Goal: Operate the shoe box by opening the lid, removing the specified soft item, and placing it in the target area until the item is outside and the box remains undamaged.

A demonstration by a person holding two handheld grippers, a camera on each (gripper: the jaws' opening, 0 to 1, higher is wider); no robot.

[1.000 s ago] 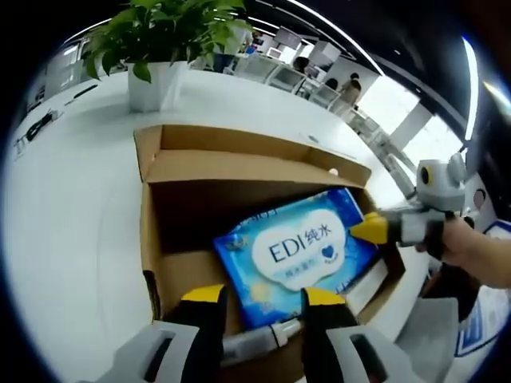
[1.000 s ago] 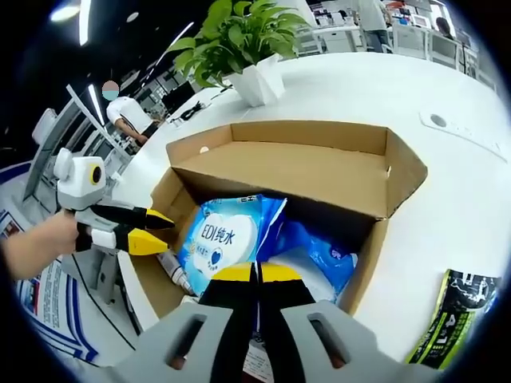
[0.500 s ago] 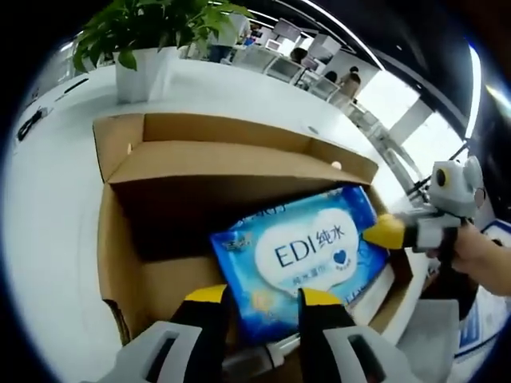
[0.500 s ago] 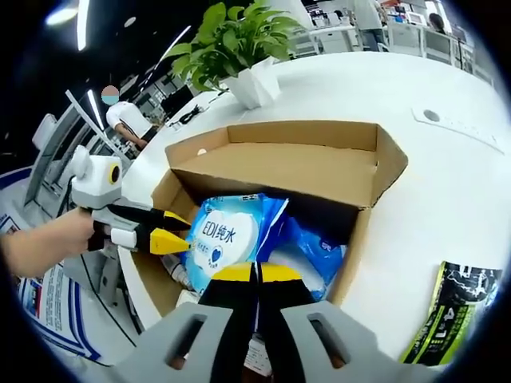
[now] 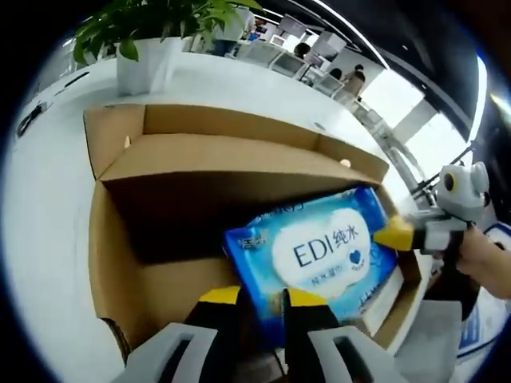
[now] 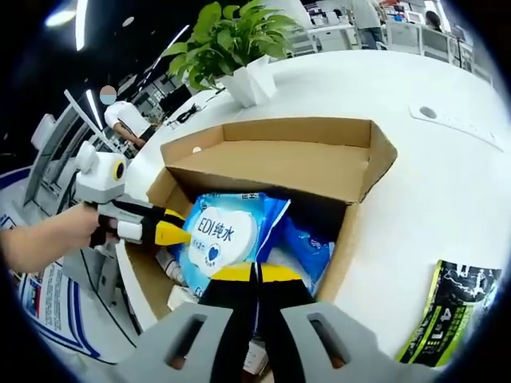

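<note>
The open brown cardboard shoe box (image 5: pixel 152 231) sits on the white worktop (image 5: pixel 48 207), lid flap folded back toward 12 o'clock, near a potted green plant (image 5: pixel 144 40). Inside it, the soft blue wipes packet (image 5: pixel 319 255) is tilted up. The left tool (image 5: pixel 259 299) has its jaws nearly closed on the packet's near edge at 6 o'clock. The right tool (image 6: pixel 257 275) has its jaws pressed together on the packet's other edge. I'd lift both ends evenly and straight up, clear of the cardboard walls, then carry it toward open worktop; a green-and-black packet (image 6: pixel 447 311) lies at 4 o'clock.
</note>
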